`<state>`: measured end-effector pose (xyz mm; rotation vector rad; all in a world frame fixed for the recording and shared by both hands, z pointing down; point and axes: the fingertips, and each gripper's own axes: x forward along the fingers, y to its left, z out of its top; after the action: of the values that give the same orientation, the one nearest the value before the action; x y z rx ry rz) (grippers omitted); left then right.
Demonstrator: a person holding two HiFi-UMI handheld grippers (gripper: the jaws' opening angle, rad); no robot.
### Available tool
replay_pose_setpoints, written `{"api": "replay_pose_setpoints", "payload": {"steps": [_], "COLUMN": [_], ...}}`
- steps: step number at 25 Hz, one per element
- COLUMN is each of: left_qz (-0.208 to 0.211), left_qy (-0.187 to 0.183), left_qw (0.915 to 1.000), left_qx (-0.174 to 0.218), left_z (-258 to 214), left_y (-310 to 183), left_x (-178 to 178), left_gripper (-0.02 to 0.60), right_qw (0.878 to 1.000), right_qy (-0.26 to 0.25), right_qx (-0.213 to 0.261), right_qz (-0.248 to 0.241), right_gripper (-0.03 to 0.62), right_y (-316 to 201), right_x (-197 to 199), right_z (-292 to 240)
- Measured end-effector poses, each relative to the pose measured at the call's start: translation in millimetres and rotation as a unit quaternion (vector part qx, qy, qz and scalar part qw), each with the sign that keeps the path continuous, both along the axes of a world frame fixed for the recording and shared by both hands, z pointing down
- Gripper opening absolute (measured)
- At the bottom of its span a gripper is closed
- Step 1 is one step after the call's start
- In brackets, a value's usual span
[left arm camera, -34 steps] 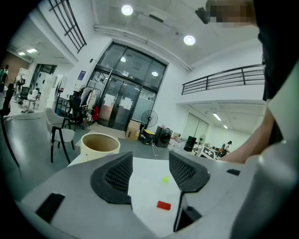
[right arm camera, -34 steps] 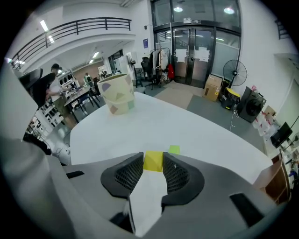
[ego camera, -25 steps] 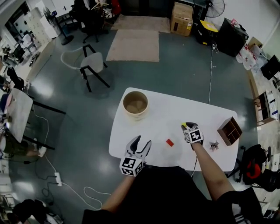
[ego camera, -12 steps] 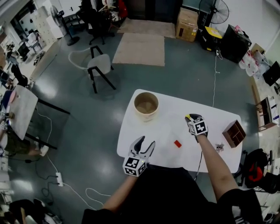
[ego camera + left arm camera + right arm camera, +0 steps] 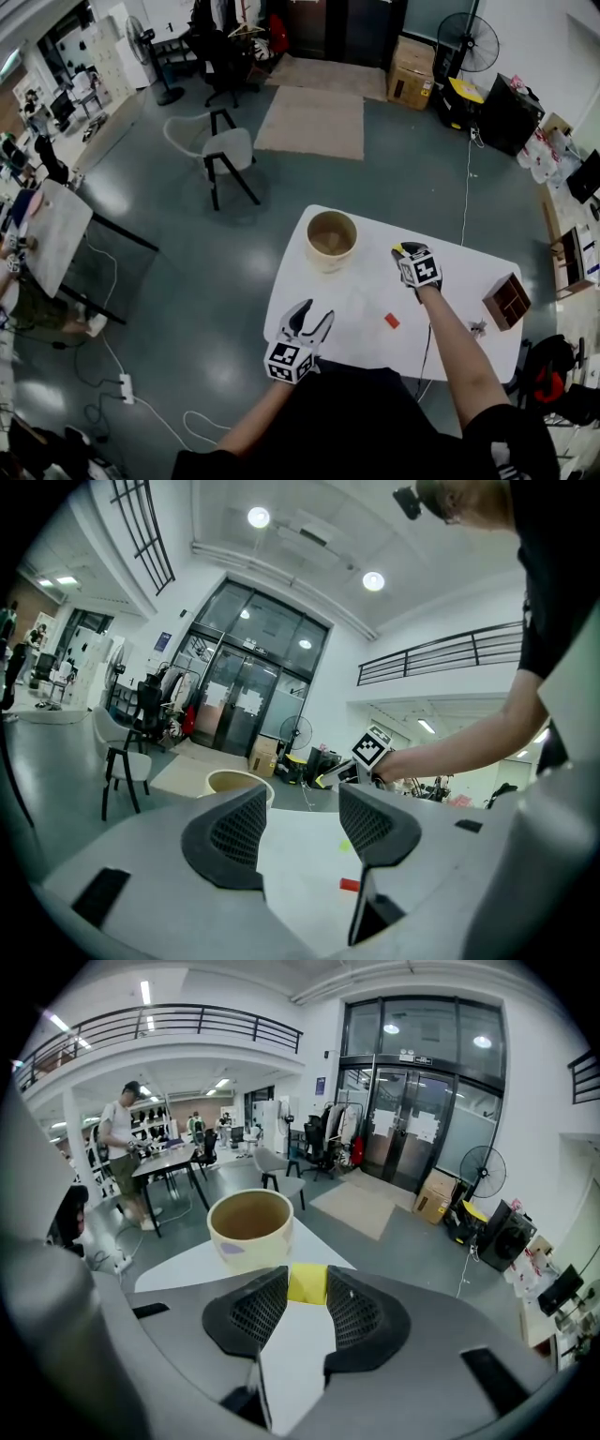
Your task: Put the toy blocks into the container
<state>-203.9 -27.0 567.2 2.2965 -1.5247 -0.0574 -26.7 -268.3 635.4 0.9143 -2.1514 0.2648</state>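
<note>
A round cream container point(image 5: 331, 239) stands at the back left of the white table point(image 5: 469, 300); it also shows in the right gripper view as a cream container point(image 5: 249, 1223) just ahead of the jaws. My right gripper point(image 5: 401, 251) is shut on a yellow block point(image 5: 307, 1283), held above the table to the right of the container. A red block point(image 5: 391, 321) lies on the table, seen too as a red block point(image 5: 350, 885) in the left gripper view. My left gripper point(image 5: 310, 322) hovers open and empty at the table's near left edge.
A brown wooden compartment box point(image 5: 507, 302) and a small dark object point(image 5: 478, 327) sit at the table's right end. A white chair point(image 5: 228, 156), a rug point(image 5: 314, 122) and a fan point(image 5: 465, 45) stand on the floor beyond. A person point(image 5: 122, 1152) stands at a far desk.
My right gripper has carried the yellow block away from me and toward the container. The head view has shifted, so the table sits further right. The left gripper has barely moved.
</note>
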Motion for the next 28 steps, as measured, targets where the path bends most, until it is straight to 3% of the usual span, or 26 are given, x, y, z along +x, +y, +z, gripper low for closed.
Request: {"api": "replay_pose_setpoints", "payload": {"steps": [13,28], "left_qz": [-0.033,-0.080], "left_qy": [0.006,0.017], "left_qw": [0.9994,0.9963], "left_qx": [-0.008,-0.027], "left_z": [5,18], "left_y": [6,4], "left_x": [-44,-82], "left_gripper": [0.221,0.221], "right_qw": [0.999,0.995], "right_qy": [-0.008,0.014], "right_qx": [0.004,-0.029], "right_qz": [-0.042,-0.099], "right_gripper": [0.123,0.123], "right_y": [-24,-27], "right_x": [-83,-155], "right_z": [-11,23]}}
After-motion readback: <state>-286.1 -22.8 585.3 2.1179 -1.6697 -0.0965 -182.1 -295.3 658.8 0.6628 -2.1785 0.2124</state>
